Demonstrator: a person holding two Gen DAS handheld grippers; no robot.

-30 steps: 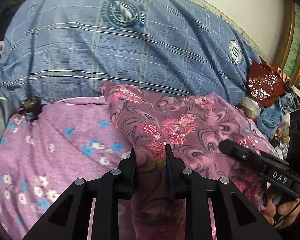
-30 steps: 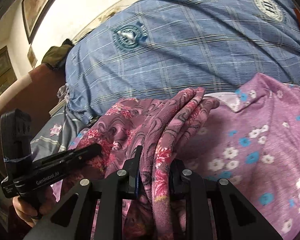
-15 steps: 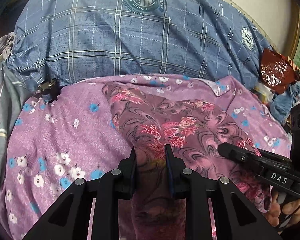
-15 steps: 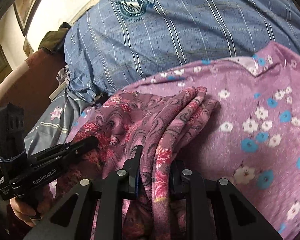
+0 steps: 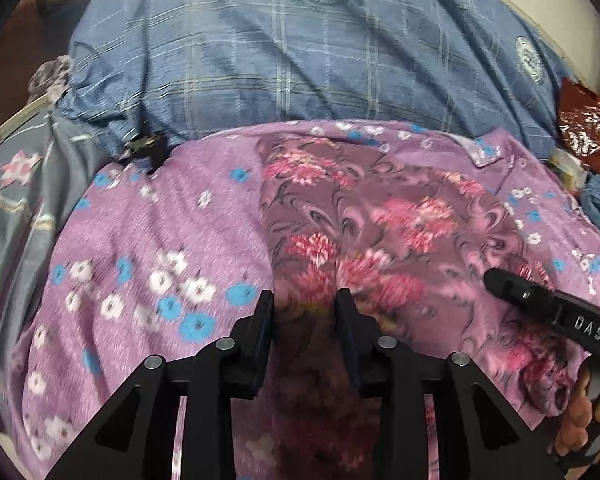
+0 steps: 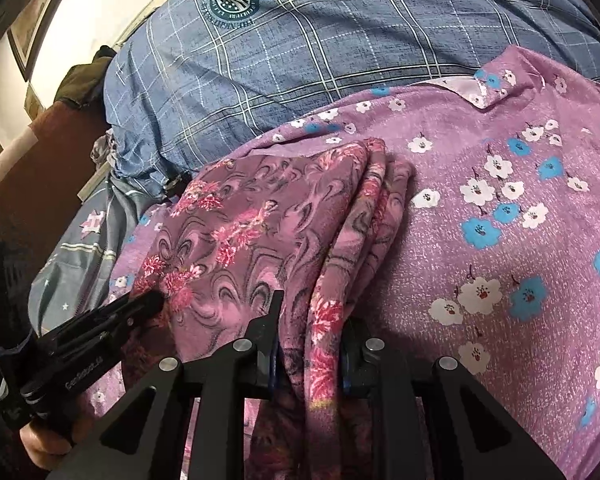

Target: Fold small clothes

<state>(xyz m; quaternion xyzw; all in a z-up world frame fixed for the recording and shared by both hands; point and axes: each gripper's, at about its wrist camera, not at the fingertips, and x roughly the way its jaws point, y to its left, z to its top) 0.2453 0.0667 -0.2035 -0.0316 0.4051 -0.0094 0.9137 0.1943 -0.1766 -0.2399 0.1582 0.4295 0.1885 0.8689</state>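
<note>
A folded mauve garment (image 5: 380, 220) with pink flowers and swirls lies on a lilac cloth (image 5: 160, 260) printed with blue and white blossoms. My left gripper (image 5: 304, 300) sits at the garment's near left edge. Its jaws are opening, and the cloth lies slack between them. My right gripper (image 6: 312, 320) is shut on the bunched layers of the garment (image 6: 260, 220) at its near right edge, its jaws just starting to ease apart. Each gripper shows in the other's view: the right one (image 5: 496, 280) and the left one (image 6: 148, 304), both low over the fabric.
A big blue plaid bedding bundle (image 5: 300, 60) with round crests rises behind the lilac cloth (image 6: 500, 200). Grey patterned bedding (image 5: 20, 200) lies to the left, with a small dark object (image 5: 146, 148) at its edge. A red foil bag (image 5: 584, 128) and clutter sit far right.
Both grippers have sunk and tipped downward with the garment, which now lies flatter on the lilac cloth. The left jaws stand slightly wider than before.
</note>
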